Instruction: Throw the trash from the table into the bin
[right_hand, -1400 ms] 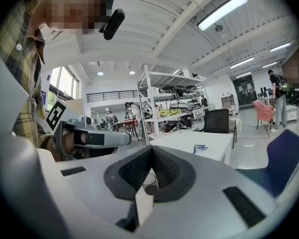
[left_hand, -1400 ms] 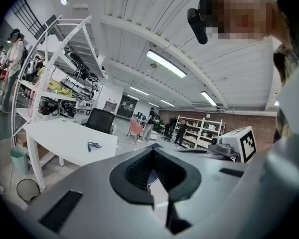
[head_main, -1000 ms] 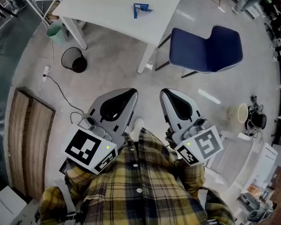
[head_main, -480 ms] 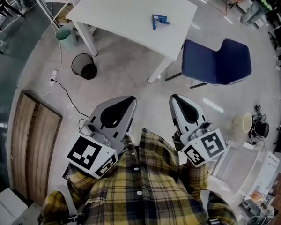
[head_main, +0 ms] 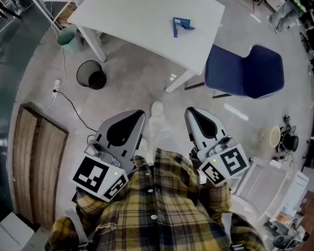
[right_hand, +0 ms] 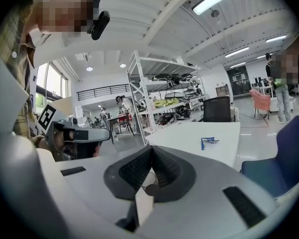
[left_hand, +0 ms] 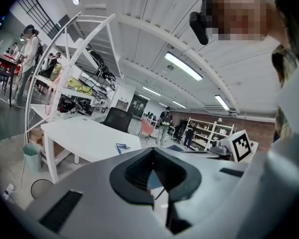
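Observation:
A blue piece of trash (head_main: 181,24) lies on the white table (head_main: 136,14), towards its right end; it also shows small in the left gripper view as the trash (left_hand: 122,146) and in the right gripper view as the trash (right_hand: 208,142). A black mesh bin (head_main: 90,74) stands on the floor beside the table's left legs. My left gripper (head_main: 138,114) and right gripper (head_main: 191,112) are held close to my body, well short of the table, both shut with nothing between the jaws.
A blue chair (head_main: 246,72) stands to the right of the table. A green bucket (head_main: 67,35) sits by the table's left leg, with a cable and power strip (head_main: 55,85) on the floor. A wooden panel (head_main: 34,158) lies at the left. Shelving and people stand far off.
The table, bin and chair have shifted right and slightly nearer in the head view as I walk towards them. Both grippers stay shut in front of my body.

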The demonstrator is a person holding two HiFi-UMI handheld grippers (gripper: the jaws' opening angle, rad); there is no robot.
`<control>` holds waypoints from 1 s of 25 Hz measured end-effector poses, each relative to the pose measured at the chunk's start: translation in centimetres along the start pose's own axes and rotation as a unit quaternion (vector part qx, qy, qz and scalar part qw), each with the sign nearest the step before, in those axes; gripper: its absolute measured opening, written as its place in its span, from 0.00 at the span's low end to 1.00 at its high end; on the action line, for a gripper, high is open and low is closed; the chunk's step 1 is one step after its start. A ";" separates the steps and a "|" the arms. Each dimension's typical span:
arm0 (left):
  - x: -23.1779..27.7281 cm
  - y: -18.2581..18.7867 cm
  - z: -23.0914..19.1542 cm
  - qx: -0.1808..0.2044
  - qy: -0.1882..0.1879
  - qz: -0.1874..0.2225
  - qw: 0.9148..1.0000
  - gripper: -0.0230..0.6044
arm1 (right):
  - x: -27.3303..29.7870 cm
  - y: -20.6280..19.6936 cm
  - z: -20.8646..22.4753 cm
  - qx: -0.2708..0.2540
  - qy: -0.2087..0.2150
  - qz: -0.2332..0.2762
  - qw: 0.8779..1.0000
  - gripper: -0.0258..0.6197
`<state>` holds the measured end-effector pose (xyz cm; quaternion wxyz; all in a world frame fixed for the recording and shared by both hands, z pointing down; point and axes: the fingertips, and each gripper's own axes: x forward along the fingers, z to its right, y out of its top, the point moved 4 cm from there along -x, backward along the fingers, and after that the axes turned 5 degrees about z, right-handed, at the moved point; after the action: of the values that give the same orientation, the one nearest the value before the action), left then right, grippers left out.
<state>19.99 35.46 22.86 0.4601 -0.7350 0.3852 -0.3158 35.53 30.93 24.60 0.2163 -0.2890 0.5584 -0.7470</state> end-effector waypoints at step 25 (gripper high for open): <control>23.7 9.2 -9.4 0.012 -0.020 0.018 1.000 0.05 | 16.7 9.0 18.6 -0.010 0.017 0.006 1.000 0.04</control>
<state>21.72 8.52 20.51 0.4820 -0.7284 0.3852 -0.2979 35.70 4.37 23.06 0.2083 -0.2755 0.5707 -0.7450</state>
